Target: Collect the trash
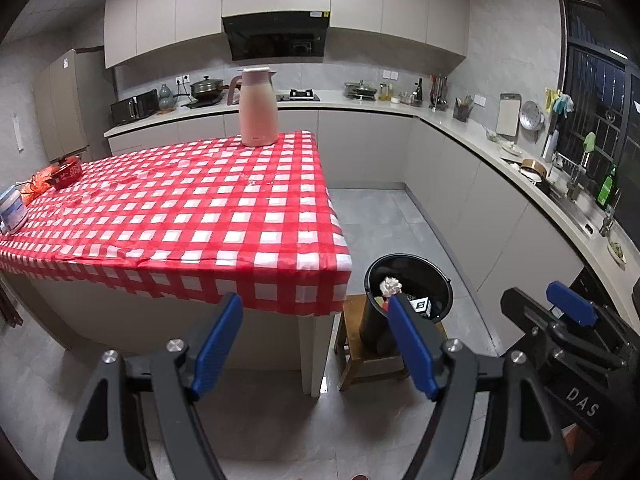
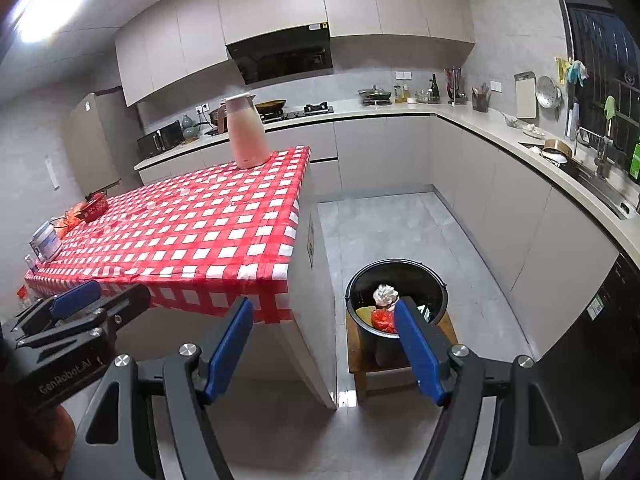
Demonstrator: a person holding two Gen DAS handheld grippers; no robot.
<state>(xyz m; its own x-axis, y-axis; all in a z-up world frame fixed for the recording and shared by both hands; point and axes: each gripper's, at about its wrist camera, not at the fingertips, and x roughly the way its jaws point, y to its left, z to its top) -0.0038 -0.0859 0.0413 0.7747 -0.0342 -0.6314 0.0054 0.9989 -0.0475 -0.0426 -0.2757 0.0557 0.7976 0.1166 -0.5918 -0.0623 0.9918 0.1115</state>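
From the left wrist, a table (image 1: 172, 208) under a red-and-white checked cloth fills the middle of a kitchen with grey floor tiles and pale cabinets. A pink thermos jug (image 1: 257, 107) stands upright near the far edge; a red bowl (image 1: 67, 173) and a white tub (image 1: 12, 209) sit at the left end, the tub partly cut off by the frame. A few small pale crumbs (image 1: 256, 180) lie on the cloth, too small to identify. Right of the table a black bin (image 1: 408, 292) stands on a wooden stool (image 1: 352, 356), with a crumpled white paper wad (image 1: 390, 285) inside. The left gripper (image 1: 316, 344) hangs with its blue pads spread apart and nothing between them; its right finger hides part of the bin's contents. The right gripper (image 1: 570, 310) shows at the right edge, only partly visible.

From the right wrist, the same table (image 2: 192, 232) runs away to the left, jug (image 2: 244, 132) at its far corner. The bin (image 2: 396, 296) sits just beyond the table's corner, holding the white wad (image 2: 385, 294), something red (image 2: 382, 320) and a yellowish piece (image 2: 364, 313) that cannot be made out. The right gripper (image 2: 324, 352) is likewise spread and empty, one finger crossing the bin's rim. The left gripper (image 2: 76, 304) enters at the left edge.
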